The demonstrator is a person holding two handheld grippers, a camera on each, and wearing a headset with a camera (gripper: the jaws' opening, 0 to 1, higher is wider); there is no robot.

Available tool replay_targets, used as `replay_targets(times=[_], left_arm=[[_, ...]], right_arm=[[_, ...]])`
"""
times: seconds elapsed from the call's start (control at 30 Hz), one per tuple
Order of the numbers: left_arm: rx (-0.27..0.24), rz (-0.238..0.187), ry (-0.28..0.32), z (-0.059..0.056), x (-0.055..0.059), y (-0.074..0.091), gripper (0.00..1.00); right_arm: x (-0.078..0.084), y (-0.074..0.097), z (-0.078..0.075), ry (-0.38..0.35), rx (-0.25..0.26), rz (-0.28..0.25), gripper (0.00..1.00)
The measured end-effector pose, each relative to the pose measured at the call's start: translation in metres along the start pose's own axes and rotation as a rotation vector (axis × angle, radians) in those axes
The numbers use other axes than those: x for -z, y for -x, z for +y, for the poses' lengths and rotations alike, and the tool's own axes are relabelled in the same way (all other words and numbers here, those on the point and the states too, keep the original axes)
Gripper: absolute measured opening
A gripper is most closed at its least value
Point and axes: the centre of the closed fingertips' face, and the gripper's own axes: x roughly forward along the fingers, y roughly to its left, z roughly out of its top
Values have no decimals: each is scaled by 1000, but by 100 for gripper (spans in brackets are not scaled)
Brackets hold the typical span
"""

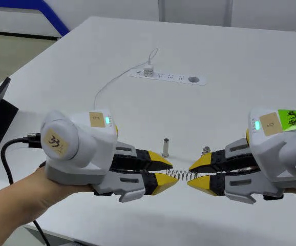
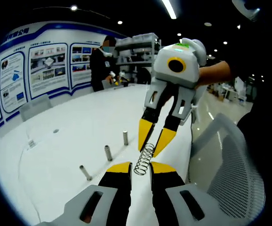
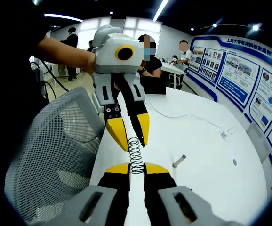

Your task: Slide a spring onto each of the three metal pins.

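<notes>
Spring [image 1: 183, 175] between near-shut left tongs [image 1: 174, 173] and right tongs [image 1: 189, 175]

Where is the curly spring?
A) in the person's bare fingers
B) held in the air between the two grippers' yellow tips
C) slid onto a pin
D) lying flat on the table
B: the spring stretches between the tips of the left gripper and the right gripper, above the table; the three pins stand bare.
</notes>
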Motion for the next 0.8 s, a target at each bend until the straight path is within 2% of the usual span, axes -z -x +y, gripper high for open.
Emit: replay_targets(times=[0.27,0.37,0.43,0.57,0.8], left_arm=[[21,35,-46,-6,5,-3,13],[25,47,-83,-7,7,-3,12],[33,57,-107,-9,9,-4,11],[43,63,-129,-13,10,-5,10],[55,67,-142,-15,9,-3,10]], right_arm=[[-1,0,4,28,-23,5,11],[-1,0,5,27,-24,3,11],[0,0,6,54,-28,6,11],[3,-1,9,86,-46,19,12],[7,-1,8,71,-53,16,15]])
